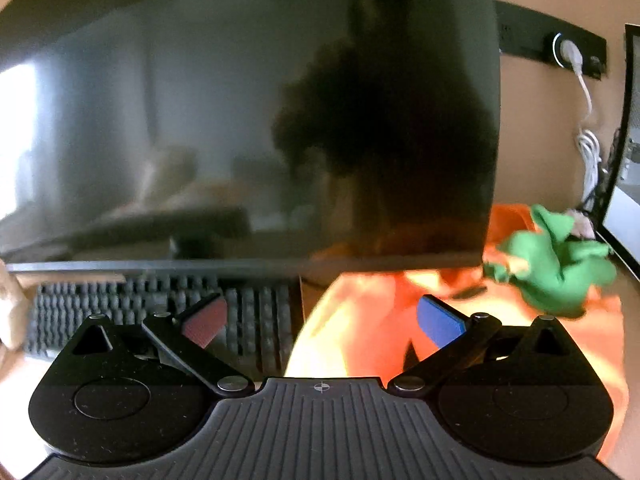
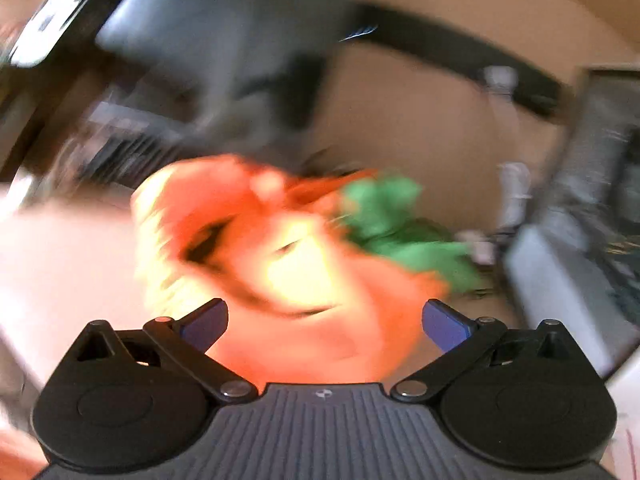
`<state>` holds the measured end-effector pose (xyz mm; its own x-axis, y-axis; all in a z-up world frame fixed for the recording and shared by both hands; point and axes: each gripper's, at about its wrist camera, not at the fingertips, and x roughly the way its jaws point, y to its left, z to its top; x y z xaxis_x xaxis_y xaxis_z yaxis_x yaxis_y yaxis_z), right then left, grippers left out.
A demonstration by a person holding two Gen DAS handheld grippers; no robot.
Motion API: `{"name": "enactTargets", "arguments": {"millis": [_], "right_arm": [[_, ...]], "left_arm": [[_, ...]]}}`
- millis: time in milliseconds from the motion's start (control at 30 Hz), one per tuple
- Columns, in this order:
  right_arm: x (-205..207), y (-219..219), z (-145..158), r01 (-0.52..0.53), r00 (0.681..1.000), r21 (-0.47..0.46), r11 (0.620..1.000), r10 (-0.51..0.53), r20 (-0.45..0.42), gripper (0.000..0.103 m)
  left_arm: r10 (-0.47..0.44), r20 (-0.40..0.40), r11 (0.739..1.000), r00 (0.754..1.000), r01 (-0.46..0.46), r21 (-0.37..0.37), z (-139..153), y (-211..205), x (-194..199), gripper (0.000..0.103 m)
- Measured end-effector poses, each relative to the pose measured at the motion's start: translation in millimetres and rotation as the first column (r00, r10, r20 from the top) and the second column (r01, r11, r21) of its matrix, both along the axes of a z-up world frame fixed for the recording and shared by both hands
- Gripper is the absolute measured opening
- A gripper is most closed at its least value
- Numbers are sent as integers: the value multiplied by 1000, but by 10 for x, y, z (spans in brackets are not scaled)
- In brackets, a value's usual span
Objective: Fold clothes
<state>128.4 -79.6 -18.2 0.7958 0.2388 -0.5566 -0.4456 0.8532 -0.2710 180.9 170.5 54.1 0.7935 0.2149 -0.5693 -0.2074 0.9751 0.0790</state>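
Observation:
An orange garment (image 1: 360,320) lies crumpled on the desk at the lower right of the left wrist view, with a green garment (image 1: 548,264) bunched on its far right side. My left gripper (image 1: 322,320) is open and empty, just short of the orange cloth. In the blurred right wrist view the orange garment (image 2: 280,248) fills the centre, with the green garment (image 2: 400,232) behind it to the right. My right gripper (image 2: 324,322) is open and empty, its jaws wide on either side of the near edge of the orange cloth.
A large dark monitor (image 1: 240,112) stands close ahead. A black keyboard (image 1: 160,312) lies under it at the left. A wall socket strip (image 1: 560,46) with a white cable (image 1: 588,148) is at the right. A second screen edge (image 1: 624,184) stands far right.

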Motion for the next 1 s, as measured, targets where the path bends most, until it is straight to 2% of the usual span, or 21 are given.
{"name": "enactTargets", "arguments": {"millis": [67,133,200,233,300,367,400,467,533,600,700,767,833,900,933,967,1000], "right_arm": [[50,237,-226,-59,997,-40,997,57,-56,103],[108,417,-413,-60,998,-120,991,55,-42,103],[274,467,-530,54,996,-237,970,-35,82,103],[379,424,-558,130,985,-273,953,-93,143,103],[505,209,-422,286,947,-223,932,-240,212,103],[610,-57,-189,415,889,-129,901,-370,271,103],[621,-166,-104,460,860,-103,882,-413,301,103],[598,-338,11,506,826,-88,858,-454,334,103],[549,-430,57,505,834,-87,859,-459,307,103],[446,-449,11,485,857,-117,867,-445,261,103],[274,-444,-142,450,887,-181,874,-416,200,103],[291,-444,-347,421,906,-230,877,-397,143,103],[227,-434,-434,373,928,-235,898,-360,96,103],[165,-372,-478,335,942,-228,914,-321,96,103],[179,-327,-504,330,944,-250,910,-313,105,103],[205,-279,-535,330,944,-281,901,-310,117,103],[239,-267,-550,364,931,-317,876,-330,158,103]], "left_arm": [[-12,-43,1000,999,11,-16,-92,57,-75,103],[-36,-76,999,996,35,-16,-180,108,-153,103],[-60,-97,998,993,61,0,-268,146,-241,103],[-75,-107,997,991,77,13,-307,169,-277,103],[-115,-136,992,984,122,42,-428,187,-325,103],[-159,-176,983,972,173,67,-575,160,-309,103],[-175,-197,979,965,192,73,-658,121,-264,103],[-211,-221,971,952,231,67,-802,13,-149,103],[-248,-231,961,941,269,68,-911,-135,-3,103],[-265,-225,954,938,288,76,-975,-256,118,103],[-273,-209,953,939,294,76,-1011,-357,235,103],[-272,-200,955,941,289,64,-1007,-375,277,103],[-270,-191,957,944,284,51,-1004,-393,319,103],[-261,-194,959,946,276,55,-1009,-395,348,103],[-253,-197,961,947,269,61,-1014,-385,355,103],[-239,-197,964,951,257,69,-1013,-372,346,103],[-215,-193,969,957,234,80,-1004,-345,337,103]]}}
